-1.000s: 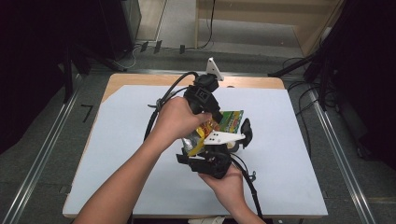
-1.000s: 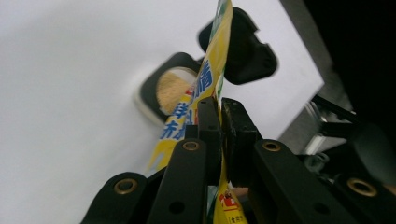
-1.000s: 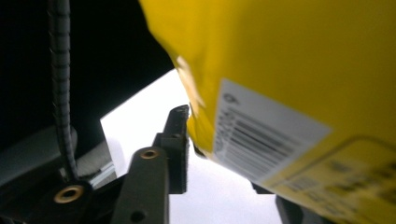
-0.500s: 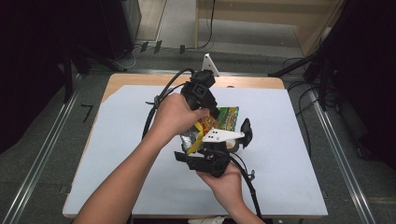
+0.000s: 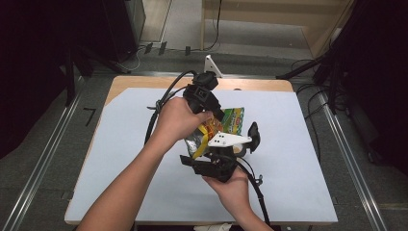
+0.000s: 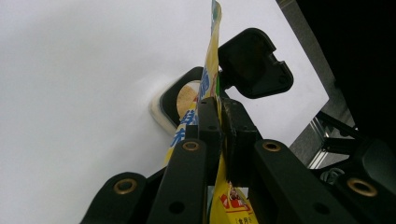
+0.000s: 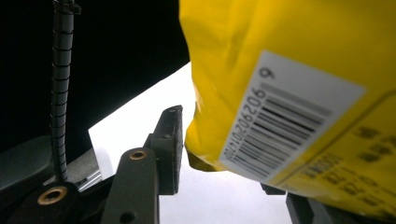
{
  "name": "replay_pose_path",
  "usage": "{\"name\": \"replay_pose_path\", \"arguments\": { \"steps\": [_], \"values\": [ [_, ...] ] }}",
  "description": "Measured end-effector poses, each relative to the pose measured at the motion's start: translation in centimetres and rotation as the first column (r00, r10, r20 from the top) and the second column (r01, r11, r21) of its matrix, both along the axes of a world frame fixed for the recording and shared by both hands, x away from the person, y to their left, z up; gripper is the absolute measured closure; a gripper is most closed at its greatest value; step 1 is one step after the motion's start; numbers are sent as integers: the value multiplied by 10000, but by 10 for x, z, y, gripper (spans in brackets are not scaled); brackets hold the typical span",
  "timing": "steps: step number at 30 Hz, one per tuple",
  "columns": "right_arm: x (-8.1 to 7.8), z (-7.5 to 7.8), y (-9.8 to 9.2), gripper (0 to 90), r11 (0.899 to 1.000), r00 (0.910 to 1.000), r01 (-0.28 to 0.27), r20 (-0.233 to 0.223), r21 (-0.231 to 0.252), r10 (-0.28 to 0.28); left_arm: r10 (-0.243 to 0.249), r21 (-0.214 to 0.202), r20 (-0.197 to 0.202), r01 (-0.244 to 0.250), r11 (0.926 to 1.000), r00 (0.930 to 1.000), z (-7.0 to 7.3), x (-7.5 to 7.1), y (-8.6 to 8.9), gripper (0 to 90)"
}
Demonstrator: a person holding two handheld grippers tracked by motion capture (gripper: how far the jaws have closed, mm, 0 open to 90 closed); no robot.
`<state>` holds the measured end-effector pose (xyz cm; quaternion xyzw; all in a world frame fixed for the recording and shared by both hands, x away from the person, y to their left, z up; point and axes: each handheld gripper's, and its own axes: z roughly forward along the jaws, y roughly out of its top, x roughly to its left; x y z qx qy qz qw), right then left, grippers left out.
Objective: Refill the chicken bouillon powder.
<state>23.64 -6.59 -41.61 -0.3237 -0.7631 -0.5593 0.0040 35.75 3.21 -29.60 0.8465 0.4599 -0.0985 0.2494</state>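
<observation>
Right claw [image 7: 224, 154] just opened around the left-clamped snack bag [image 7: 289, 70].

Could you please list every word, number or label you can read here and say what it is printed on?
"9" beside the barcode on the yellow snack bag.
Digits along the barcode: about "9020620", not certain.
Small print right of the barcode: too blurred.
Blue and red lettering on the bag in the left gripper view: unreadable.

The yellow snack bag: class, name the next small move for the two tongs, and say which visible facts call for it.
Probably close the right tongs on the yellow snack bag. Its jaws have just been opening, and the bag's lower corner sits between them with a gap beside the left pad. The left tongs already pinch the bag's edge and hold it above the table.
</observation>
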Motion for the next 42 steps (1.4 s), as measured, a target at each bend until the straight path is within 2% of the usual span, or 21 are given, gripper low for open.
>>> {"name": "replay_pose_path", "arguments": {
  "steps": [7,14,20,28,35,42],
  "values": [
    [-7,-7,7,600,9993,9998,139,166,-351,-133,-91,-352,94,95,9993,9999,-6,-9,10,876],
    [-13,-11,10,600,9982,9990,331,306,-509,-316,-314,-313,268,323,9990,9991,-7,-16,11,876],
    [-14,-10,9,606,9982,9986,396,370,-455,-379,-354,-390,358,368,9986,9987,-7,-16,9,876],
    [-10,-10,6,619,9969,9979,448,502,-646,-416,-324,-601,621,361,9975,9975,-6,-16,11,878],
    [-10,-11,6,618,9971,9985,254,500,-715,-218,-295,-486,560,322,9983,9980,-8,-18,15,878],
    [-12,-15,7,610,9963,9989,192,449,-834,-155,-384,-544,460,409,9977,9982,-11,-21,23,878]
  ]
}}
